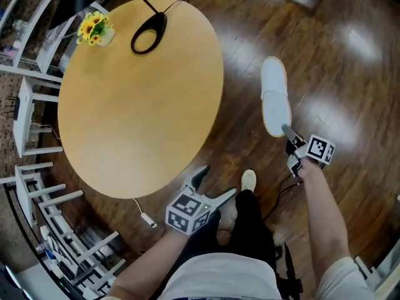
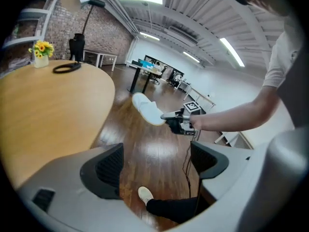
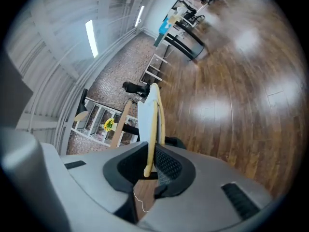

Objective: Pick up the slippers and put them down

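A single white slipper (image 1: 275,100) hangs above the wooden floor, right of the round table, pinched at its near end by my right gripper (image 1: 289,135). In the right gripper view the slipper (image 3: 151,122) stands edge-on with the dark pads (image 3: 166,164) pressed against its tan sole. The left gripper view shows the same slipper (image 2: 147,109) and the right gripper (image 2: 179,123) ahead over the floor. My left gripper (image 1: 212,187) sits low by the table's near edge; its jaws stand wide apart with only floor between its fingers (image 2: 104,170). No second slipper is in view.
The round wooden table (image 1: 137,105) fills the left, carrying yellow flowers (image 1: 94,29) and a black ring-shaped lamp (image 1: 149,35). White shelving (image 1: 31,117) lines the far left. A cable with a white plug (image 1: 148,219) dangles under the table. The person's shoe (image 1: 249,180) is between the grippers.
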### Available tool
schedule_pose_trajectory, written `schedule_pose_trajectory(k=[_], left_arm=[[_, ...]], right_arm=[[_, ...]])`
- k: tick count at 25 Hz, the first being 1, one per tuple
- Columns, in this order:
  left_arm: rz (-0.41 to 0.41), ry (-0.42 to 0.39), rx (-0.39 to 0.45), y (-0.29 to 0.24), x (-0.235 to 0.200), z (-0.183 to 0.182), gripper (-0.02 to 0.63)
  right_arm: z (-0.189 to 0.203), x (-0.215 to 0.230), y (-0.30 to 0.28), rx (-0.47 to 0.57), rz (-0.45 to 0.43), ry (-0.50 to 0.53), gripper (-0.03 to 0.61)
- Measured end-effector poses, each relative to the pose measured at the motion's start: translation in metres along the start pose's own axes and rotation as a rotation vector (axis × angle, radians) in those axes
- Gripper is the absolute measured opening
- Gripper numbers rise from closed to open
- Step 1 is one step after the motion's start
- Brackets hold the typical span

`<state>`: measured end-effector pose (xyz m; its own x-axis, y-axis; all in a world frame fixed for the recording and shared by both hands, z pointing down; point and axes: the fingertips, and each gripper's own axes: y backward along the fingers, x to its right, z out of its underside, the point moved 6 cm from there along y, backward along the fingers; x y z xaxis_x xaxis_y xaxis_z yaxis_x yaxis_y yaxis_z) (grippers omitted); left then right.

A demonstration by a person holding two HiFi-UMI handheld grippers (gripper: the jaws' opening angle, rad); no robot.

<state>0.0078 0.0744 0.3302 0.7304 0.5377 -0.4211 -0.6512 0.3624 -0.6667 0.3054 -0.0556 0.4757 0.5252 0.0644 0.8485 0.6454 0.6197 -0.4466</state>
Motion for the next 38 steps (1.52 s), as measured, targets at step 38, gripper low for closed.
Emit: schedule_pose_trajectory(k=[38], left_arm=[[0.023, 0.053, -0.187, -0.363, -0.104, 0.207, 0.436]], right_arm=[[0.111, 0.542, -0.190, -0.019, 0.438, -0.141, 0.227]])
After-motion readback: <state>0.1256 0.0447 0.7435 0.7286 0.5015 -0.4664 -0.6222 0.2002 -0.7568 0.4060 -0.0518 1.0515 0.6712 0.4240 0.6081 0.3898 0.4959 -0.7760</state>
